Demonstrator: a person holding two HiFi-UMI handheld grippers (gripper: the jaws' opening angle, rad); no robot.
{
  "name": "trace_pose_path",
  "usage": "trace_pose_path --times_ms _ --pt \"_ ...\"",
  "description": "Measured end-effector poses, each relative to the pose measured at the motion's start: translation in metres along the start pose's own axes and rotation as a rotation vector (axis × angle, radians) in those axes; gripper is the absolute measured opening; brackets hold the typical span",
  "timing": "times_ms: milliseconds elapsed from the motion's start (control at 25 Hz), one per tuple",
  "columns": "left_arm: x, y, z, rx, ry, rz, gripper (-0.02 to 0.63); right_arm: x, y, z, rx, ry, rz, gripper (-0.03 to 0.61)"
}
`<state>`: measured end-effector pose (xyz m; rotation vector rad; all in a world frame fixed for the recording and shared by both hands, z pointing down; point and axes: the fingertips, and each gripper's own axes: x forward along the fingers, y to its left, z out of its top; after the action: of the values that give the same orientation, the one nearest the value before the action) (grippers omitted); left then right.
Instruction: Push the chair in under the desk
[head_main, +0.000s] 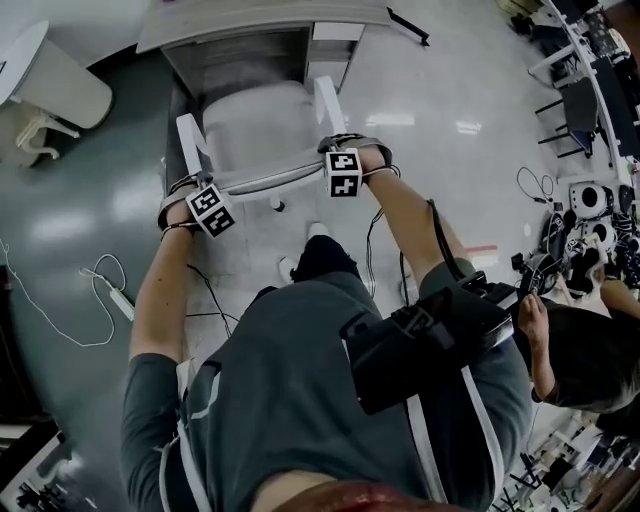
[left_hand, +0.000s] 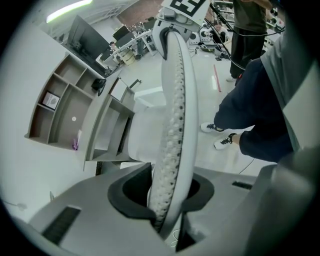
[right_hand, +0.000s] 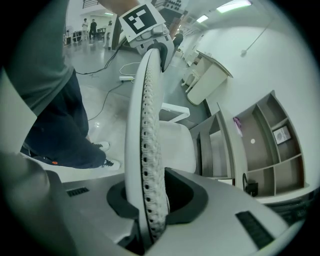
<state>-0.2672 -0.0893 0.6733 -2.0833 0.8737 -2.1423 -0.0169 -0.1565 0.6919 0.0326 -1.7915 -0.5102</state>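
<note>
Before the desk, left gripper and right gripper each clamp the chair backrest; seat partly under, further pushing apparently remains.

The chair has a backrest with a smooth, faintly glossy white plastic rim around white knitted mesh dotted with small holes. Its seat looks like matt, pale cloth padding. On that rim, the left gripper and right gripper are matt grey plastic with dark, dull pads. Beyond the chair, the desk is matt grey board. Under the chair, the floor is polished and mirrors the ceiling lights.
</note>
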Motion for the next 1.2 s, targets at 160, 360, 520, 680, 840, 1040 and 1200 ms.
trace_pose_path --times_ms 160,360,520,680,840,1040,1200 --pt "0.008 0.024 -0.009 0.008 -0.007 0.017 0.112 0.006 -0.016 0.011 0.018 0.002 -0.016 0.081" --pt "0.028 0.058 -0.025 0.008 0.014 0.014 0.117 0.025 -0.045 0.027 0.025 0.006 -0.028 0.080" --pt "0.036 0.079 -0.029 0.014 0.022 0.025 0.118 0.033 -0.062 0.032 0.028 0.003 -0.022 0.077" --pt "0.045 0.100 -0.025 0.014 0.031 0.020 0.118 0.039 -0.083 0.028 0.024 0.009 -0.015 0.074" --pt "0.055 0.125 -0.026 0.014 0.042 0.023 0.118 0.048 -0.107 0.031 0.024 0.009 -0.011 0.071" --pt "0.072 0.154 -0.029 0.022 0.079 0.007 0.118 0.063 -0.134 0.032 0.022 0.011 -0.016 0.064" --pt "0.082 0.174 -0.030 0.027 0.103 0.002 0.117 0.071 -0.154 0.034 0.020 0.011 -0.008 0.061"
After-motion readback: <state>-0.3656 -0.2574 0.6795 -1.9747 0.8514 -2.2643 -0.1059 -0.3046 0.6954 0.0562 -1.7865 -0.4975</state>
